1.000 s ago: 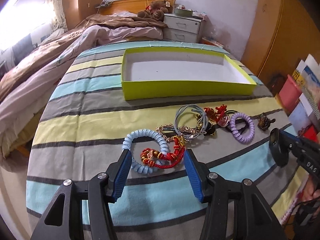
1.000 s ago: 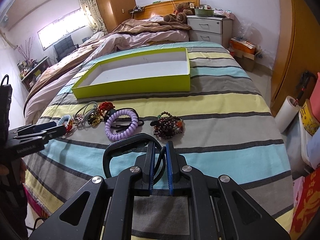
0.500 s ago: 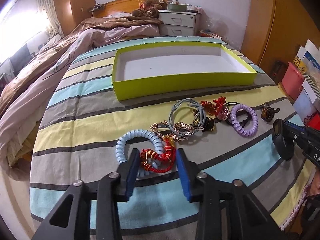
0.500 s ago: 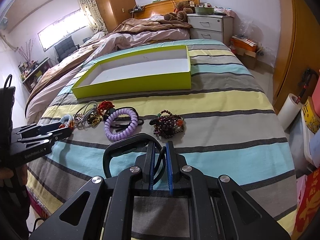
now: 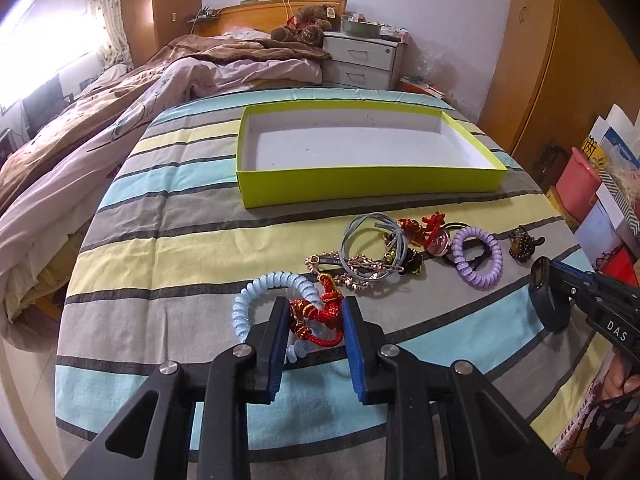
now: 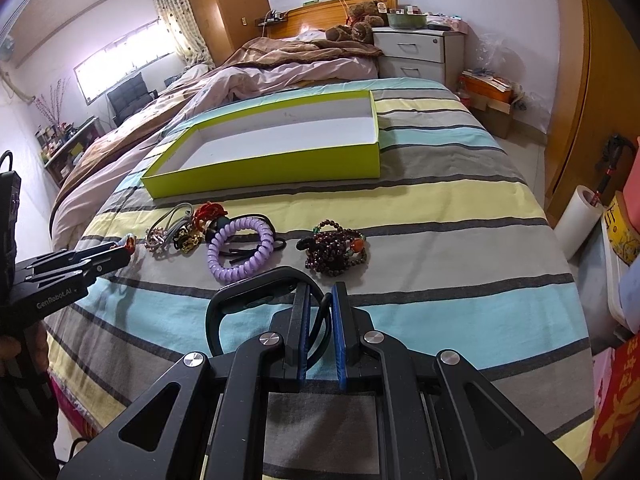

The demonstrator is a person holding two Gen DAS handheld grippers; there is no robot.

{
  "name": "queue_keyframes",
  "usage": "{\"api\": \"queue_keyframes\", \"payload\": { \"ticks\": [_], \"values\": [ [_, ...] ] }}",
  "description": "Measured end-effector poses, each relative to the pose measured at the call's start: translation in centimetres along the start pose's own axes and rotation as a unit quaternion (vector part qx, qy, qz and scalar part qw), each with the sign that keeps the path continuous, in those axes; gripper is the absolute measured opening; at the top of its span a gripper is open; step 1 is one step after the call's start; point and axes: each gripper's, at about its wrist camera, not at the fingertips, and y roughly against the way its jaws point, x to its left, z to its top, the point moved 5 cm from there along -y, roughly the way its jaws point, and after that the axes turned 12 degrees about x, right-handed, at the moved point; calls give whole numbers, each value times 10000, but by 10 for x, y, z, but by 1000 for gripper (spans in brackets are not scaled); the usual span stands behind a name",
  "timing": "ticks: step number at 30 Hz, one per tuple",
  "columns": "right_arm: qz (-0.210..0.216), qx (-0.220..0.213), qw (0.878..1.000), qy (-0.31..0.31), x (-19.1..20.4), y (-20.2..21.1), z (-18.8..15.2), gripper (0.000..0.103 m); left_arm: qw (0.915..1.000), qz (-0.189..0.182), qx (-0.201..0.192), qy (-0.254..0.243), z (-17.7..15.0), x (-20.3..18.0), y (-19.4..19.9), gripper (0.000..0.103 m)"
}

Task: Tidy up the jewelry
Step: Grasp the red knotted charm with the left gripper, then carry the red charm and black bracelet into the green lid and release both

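Beyond the jewelry row, bare striped bedspread (image 5: 168,248) separates it from the empty green box (image 5: 360,184). Left gripper (image 5: 314,312), jaws just closing, brackets the red cord bracelet (image 5: 316,320); contact is unclear. Right gripper (image 6: 320,304) pinches a black band (image 6: 248,284).

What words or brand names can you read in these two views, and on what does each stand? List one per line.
"GenRobot.AI": on the side of the left gripper.
"DAS": on the side of the right gripper, cut off.
Print on the teddy bear tag and the books: too small to read.
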Motion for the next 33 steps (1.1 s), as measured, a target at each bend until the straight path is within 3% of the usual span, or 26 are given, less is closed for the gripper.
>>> {"api": "queue_keyframes", "payload": {
  "ticks": [4, 9, 10, 21, 33],
  "values": [
    [9, -2, 10000, -11, 0, 0, 0, 11, 9999, -50, 153, -33, -4, 1, -7, 27],
    [-1, 13, 10000, -33, -2, -1, 1, 11, 9997, 30, -248, -36, -1, 0, 12, 24],
    [2, 14, 10000, -42, -2, -1, 1, 11, 9996, 103, -251, -59, 0, -1, 13, 17],
    [4, -54, 10000, -56, -2, 4, 3, 11, 9994, -58, -316, -100, 1, -7, 19, 16],
    [-10, -400, 9992, 33, 2, 22, 51, 11, 9987, -95, -480, -107, 52, -5, 27, 17]
  ]
}}
